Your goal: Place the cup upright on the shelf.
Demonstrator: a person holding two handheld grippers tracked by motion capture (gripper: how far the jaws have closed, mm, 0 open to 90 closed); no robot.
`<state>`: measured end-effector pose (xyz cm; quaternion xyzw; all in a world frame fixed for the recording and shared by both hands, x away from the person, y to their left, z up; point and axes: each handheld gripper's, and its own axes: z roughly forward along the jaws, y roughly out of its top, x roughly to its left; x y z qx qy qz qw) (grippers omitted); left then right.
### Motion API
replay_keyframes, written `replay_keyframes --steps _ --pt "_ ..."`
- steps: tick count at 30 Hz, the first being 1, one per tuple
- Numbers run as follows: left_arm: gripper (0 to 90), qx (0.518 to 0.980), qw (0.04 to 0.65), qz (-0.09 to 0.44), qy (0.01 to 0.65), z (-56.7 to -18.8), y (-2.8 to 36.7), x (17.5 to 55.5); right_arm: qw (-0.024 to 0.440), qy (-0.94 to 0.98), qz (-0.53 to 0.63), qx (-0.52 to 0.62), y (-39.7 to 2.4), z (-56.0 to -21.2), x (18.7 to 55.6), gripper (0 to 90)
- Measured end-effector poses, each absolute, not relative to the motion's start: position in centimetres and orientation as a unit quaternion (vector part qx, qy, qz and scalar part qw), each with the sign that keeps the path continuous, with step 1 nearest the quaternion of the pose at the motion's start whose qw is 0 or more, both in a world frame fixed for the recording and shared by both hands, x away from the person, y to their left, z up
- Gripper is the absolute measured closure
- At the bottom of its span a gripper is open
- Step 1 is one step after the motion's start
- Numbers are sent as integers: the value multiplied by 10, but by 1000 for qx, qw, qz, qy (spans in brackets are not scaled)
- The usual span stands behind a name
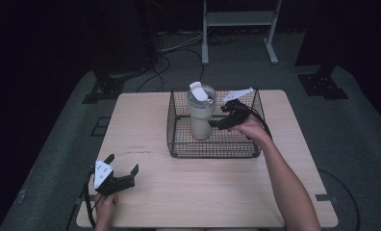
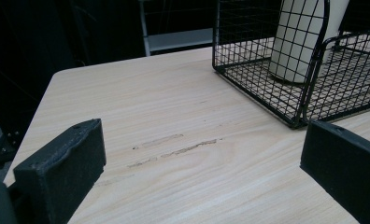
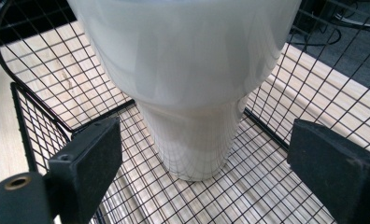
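tumbler: our tall cream plastic tumbler with a clear lid (image 1: 201, 113) stands upright in the black wire basket (image 1: 212, 150), left of middle.
right gripper (image 1: 222, 123): jaws wide, either side of its narrow base, not touching.
grip tip: we'd squeeze square, fairly low.
room: basket walls close; lift straight up.
left gripper (image 1: 122, 169): wide open, idle, near-left of the light wooden table (image 1: 203, 192).

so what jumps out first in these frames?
The cream tumbler with a clear lid, upright in the black wire basket at mid-table. The right hand-held gripper reaches into the basket, jaws open either side of the tumbler's narrow base. The left hand-held gripper sits open over the table's near-left corner.
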<state>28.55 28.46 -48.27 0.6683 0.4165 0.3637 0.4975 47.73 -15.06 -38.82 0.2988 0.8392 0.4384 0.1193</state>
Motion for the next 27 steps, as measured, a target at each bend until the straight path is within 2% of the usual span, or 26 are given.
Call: replay_keyframes --steps 27 --pt "0 669 496 365 416 -483 284 286 139 835 431 311 -171 -363 452 98"
